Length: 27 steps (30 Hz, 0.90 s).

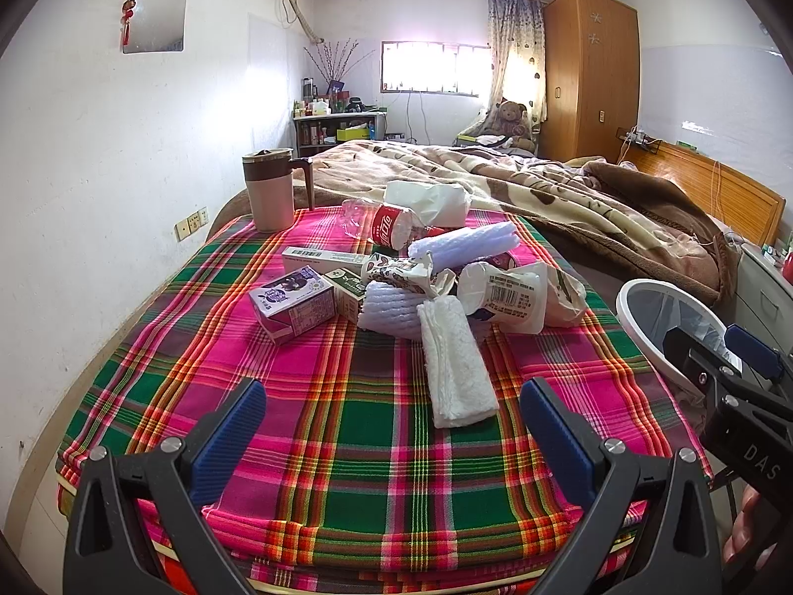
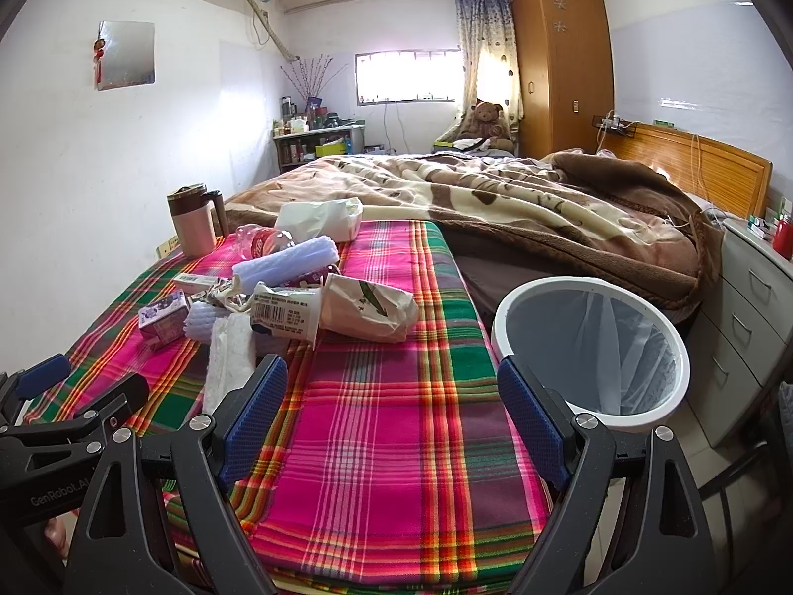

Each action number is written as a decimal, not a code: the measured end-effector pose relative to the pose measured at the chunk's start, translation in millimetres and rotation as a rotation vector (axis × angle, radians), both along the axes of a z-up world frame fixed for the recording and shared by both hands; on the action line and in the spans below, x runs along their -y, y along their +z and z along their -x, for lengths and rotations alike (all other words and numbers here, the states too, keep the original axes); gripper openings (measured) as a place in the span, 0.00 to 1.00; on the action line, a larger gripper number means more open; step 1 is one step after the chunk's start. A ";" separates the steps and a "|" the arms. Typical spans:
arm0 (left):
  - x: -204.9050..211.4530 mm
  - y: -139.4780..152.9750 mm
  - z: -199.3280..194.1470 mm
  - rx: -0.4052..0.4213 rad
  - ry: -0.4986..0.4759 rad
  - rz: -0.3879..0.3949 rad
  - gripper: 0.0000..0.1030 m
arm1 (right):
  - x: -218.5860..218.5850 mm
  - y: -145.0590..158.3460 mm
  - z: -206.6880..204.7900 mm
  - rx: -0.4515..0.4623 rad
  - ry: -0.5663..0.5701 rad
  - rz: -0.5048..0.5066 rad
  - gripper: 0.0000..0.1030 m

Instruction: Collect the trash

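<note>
On the left of the plaid pink-and-green cloth (image 1: 347, 446) stands a tall beige lidded mug with a brown handle (image 1: 270, 188), well apart from the litter. Next comes the trash heap at the cloth's middle: a small purple drink carton (image 1: 292, 302), a long white cardboard box (image 1: 322, 259) behind it, a crushed clear plastic bottle with a red label (image 1: 386, 225), a pale ribbed foam sleeve (image 1: 463, 244), a folded white paper towel (image 1: 458, 367) reaching toward the viewer, a white plastic cup with a barcode label (image 1: 500, 295) lying on its side, and a crumpled beige paper bag (image 2: 367, 307) touching the cup's mouth. The left gripper (image 1: 391, 426) hangs above the cloth's near part, its blue-padded jaws spread wide and empty, the towel's end between them. The right gripper (image 2: 391, 416) is likewise parted and holds nothing, over the cloth's right edge. Farthest right, off the cloth, stands a round white waste bin with a clear liner (image 2: 679, 352), just beside the right gripper's outer finger.
</note>
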<state>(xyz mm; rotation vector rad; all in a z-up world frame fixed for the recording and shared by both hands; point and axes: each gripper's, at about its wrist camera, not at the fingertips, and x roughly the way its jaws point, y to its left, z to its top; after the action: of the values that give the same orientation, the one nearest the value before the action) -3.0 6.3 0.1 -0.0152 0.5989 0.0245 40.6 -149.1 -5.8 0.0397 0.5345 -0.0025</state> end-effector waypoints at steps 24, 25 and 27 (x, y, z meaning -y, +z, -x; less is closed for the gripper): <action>0.2 -0.7 -0.8 -0.002 0.002 0.002 1.00 | 0.0 0.2 -0.6 -0.002 -0.002 0.000 0.86; 0.2 -0.8 -0.8 -0.002 0.002 0.001 1.00 | 0.3 0.0 -0.6 -0.003 -0.001 0.000 0.86; 0.0 -1.4 -1.3 -0.004 0.002 0.001 1.00 | 0.3 -0.1 -0.9 -0.005 -0.001 0.000 0.86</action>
<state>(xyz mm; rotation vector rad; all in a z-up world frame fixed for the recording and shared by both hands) -1.6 6.3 -1.3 -0.0171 0.6030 0.0262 41.5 -149.4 -5.9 0.0400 0.5396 -0.0036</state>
